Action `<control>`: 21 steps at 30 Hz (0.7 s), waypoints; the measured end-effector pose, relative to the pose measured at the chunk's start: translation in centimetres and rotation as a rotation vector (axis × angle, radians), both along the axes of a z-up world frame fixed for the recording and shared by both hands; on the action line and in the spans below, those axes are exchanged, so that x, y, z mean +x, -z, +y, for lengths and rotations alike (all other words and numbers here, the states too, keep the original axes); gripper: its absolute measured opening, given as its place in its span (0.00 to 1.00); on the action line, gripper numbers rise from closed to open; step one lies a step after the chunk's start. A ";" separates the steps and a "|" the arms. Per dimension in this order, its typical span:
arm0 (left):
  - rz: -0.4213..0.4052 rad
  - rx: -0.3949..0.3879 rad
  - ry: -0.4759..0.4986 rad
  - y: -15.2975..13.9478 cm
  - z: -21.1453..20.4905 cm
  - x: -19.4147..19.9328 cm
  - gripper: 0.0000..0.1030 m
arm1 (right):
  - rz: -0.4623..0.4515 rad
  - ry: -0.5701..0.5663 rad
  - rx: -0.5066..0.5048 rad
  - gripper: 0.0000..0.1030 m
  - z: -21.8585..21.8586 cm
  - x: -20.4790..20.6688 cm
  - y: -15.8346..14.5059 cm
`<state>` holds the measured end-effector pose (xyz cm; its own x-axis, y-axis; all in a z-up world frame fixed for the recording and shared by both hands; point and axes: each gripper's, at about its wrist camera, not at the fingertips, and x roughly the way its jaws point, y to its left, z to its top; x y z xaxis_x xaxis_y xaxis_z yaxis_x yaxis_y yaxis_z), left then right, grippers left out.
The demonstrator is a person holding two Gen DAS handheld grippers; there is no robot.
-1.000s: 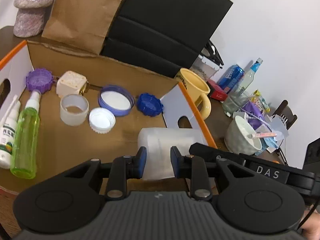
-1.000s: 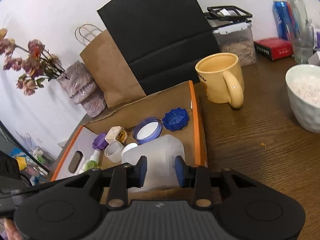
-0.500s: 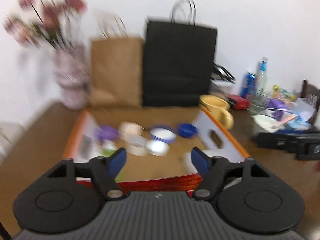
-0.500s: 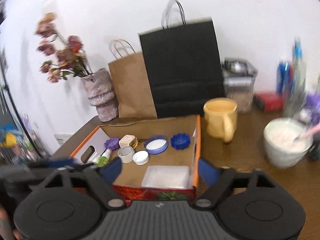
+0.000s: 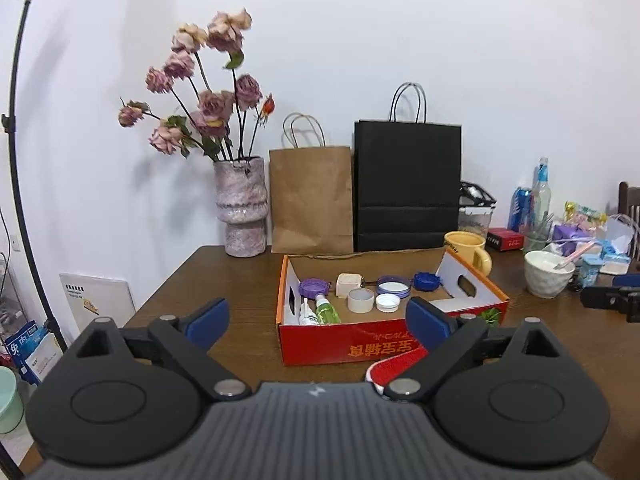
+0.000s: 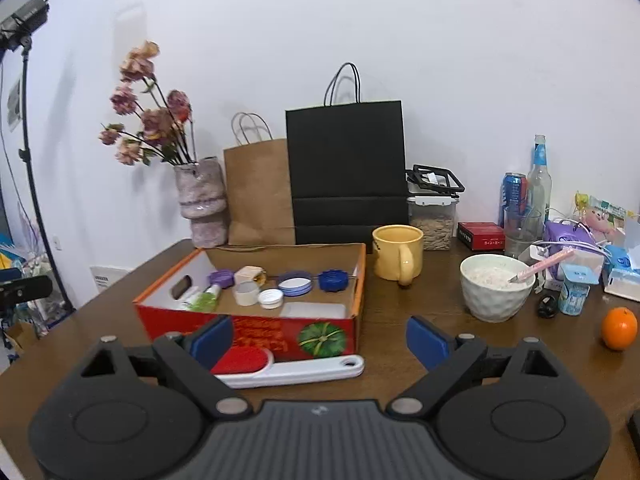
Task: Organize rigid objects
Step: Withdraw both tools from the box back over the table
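Note:
A red cardboard box (image 5: 360, 342) (image 6: 256, 330) stands on the wooden table. It holds several lids, a green spray bottle (image 5: 326, 310), a white bottle (image 5: 306, 314), a cream cube (image 5: 347, 284) and a translucent white container (image 6: 314, 310) at its front right. A white lint brush with a red pad (image 6: 280, 366) lies on the table in front of the box. My left gripper (image 5: 318, 320) is open and empty, back from the box. My right gripper (image 6: 318, 338) is open and empty above the brush.
Behind the box stand a vase of dried flowers (image 5: 242, 208), a brown paper bag (image 5: 310, 200) and a black paper bag (image 5: 406, 188). To the right are a yellow mug (image 6: 398, 252), a white bowl (image 6: 496, 286), bottles, cans and an orange (image 6: 619, 328).
Both grippers let go of the translucent container, which now lies in the box. Both opened wide and pulled back and up from the box.

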<state>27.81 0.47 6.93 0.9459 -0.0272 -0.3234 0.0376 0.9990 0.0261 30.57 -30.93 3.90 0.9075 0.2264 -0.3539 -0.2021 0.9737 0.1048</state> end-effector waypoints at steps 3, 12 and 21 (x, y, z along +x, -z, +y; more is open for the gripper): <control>-0.021 -0.027 0.000 0.0 0.1 -3.0 0.97 | -0.035 -0.002 -0.018 0.91 1.1 -3.3 0.1; -0.056 -0.091 0.009 2.8 0.6 -13.8 1.00 | -0.124 -0.045 -0.009 0.98 3.1 -15.1 1.8; -0.011 -0.078 -0.010 6.2 1.1 -22.4 1.00 | -0.187 -0.013 -0.029 1.00 4.3 -26.0 4.9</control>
<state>5.46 1.58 0.68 0.9497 -0.0425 -0.3104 0.0280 0.9983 -0.0510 4.58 -26.58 -0.99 0.9551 0.2312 -0.1854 -0.2284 0.9729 0.0366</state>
